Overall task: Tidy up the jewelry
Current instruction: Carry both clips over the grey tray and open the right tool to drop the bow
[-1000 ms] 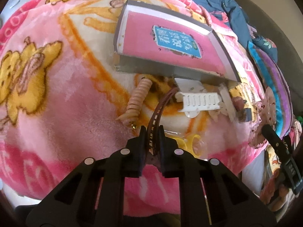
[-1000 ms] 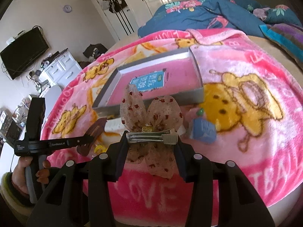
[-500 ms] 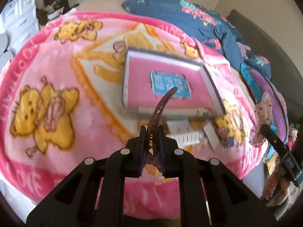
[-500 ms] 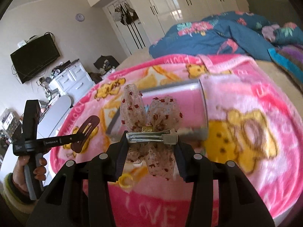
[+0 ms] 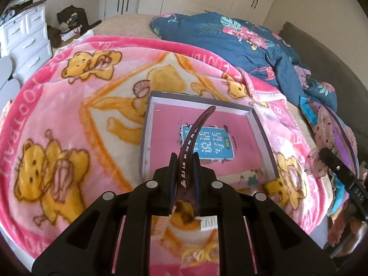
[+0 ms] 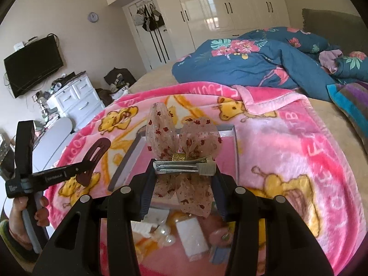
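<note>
Left gripper point(image 5: 184, 161) pinches brown clip point(image 5: 195, 135); right gripper point(image 6: 184, 172) clamps bow clip point(image 6: 184, 147), both raised over tray point(image 5: 264, 138), likely for drop-in.

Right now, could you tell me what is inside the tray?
The tray shows only its pink floor and a blue label; no jewelry visible. The held clip hides a strip of it.

- Right gripper point(image 6: 184, 172) clamps a sheer bow hair clip point(image 6: 184, 147) above the blanket's point(image 6: 299, 142) near edge.
- Left gripper point(image 6: 89, 163) grips a maroon snap clip point(image 6: 95, 155) beside the tray point(image 6: 124, 161).
</note>
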`<state>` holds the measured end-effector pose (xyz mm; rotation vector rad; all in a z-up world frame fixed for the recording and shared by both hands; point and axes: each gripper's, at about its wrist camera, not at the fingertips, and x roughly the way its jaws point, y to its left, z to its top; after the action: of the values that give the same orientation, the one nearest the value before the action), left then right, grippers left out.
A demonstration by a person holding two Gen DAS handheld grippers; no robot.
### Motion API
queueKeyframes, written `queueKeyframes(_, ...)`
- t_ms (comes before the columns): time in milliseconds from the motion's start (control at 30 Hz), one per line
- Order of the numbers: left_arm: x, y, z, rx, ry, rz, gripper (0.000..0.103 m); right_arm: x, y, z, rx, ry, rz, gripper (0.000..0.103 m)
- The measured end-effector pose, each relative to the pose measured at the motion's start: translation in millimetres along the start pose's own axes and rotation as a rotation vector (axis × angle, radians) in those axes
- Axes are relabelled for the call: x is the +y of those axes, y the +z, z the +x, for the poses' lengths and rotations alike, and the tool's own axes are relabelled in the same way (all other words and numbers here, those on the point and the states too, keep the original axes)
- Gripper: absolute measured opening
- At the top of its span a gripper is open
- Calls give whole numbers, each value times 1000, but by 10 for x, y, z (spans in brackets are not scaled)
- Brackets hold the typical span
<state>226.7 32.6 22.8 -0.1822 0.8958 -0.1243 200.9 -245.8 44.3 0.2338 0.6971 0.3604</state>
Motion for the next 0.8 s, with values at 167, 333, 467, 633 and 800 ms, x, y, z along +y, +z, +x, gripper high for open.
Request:
queueKeyframes(167,-72,36,314,17,8,-15,6,-68,53,255,46,-35,-8,44)
queueKeyframes(333,-61,-37,655,64,5,-36,6,-167,-23,597,130,-48,5,44)
queueKeyframes(467,-26,-68,797,87,8,-20,6,-227,-134,825,181,-61,24,44)
queueKeyframes(633,55,-102,895,100,21,-19,6,-230,-261,1061,230,-81,13,44)
queueKeyframes(800,20,-151,946,106,40,26,6,-246,-380,1202,251,-106,36,53)
